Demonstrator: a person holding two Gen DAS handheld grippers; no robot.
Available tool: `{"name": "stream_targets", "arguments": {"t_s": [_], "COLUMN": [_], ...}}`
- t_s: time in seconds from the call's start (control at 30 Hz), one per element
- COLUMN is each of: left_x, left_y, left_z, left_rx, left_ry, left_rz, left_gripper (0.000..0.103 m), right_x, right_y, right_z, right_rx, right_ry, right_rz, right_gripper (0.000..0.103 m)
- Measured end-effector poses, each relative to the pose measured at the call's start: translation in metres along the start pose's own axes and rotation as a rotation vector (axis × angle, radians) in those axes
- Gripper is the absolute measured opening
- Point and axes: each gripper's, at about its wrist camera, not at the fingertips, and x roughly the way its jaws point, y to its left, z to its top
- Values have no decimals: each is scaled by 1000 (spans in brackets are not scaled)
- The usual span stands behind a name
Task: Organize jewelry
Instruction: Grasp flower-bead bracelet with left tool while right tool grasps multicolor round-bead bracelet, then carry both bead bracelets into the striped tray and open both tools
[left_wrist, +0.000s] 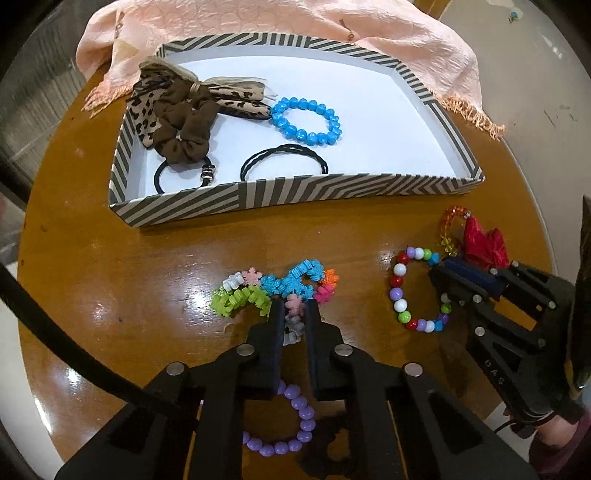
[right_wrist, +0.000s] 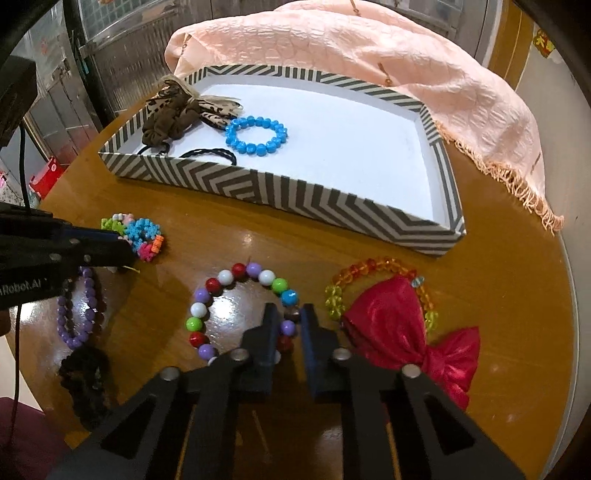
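With my left gripper (left_wrist: 295, 314) jaws pinching the flower bracelet (left_wrist: 275, 290) and my right gripper (right_wrist: 286, 321) jaws pinching the multicolour bead bracelet (right_wrist: 236, 306) on the worktop (left_wrist: 166, 258), the striped tray (left_wrist: 295, 194) lies straight ahead.

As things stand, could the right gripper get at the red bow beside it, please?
Probably not yet: the right gripper is shut on the multicoloured bead bracelet. Otherwise the way looks free; the red bow lies uncovered on the table just beside its fingers.
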Motion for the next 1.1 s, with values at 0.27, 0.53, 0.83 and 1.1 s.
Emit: {"name": "stream_targets", "arguments": {"t_s": [0.27, 0.53, 0.83, 1.1], "left_x": [-41, -77, -104, -111], "left_y": [16, 22, 16, 10], "left_z": [11, 26, 40, 53], "left_rx": [-31, -54, -29, -18], "left_ry": [-62, -136, -200, -232], "left_rz": [-69, -90, -78, -61], "left_gripper": [11, 11, 11, 11], "right_x": [-41, -86, -105, -108], "right_y": [-2, 5, -1, -11], "right_z": [20, 45, 66, 80], "right_rx": [38, 11, 33, 42], "right_ry": [-82, -190, -239, -259], "right_rz": [83, 106, 130, 115], "right_gripper": [9, 9, 9, 9]}}
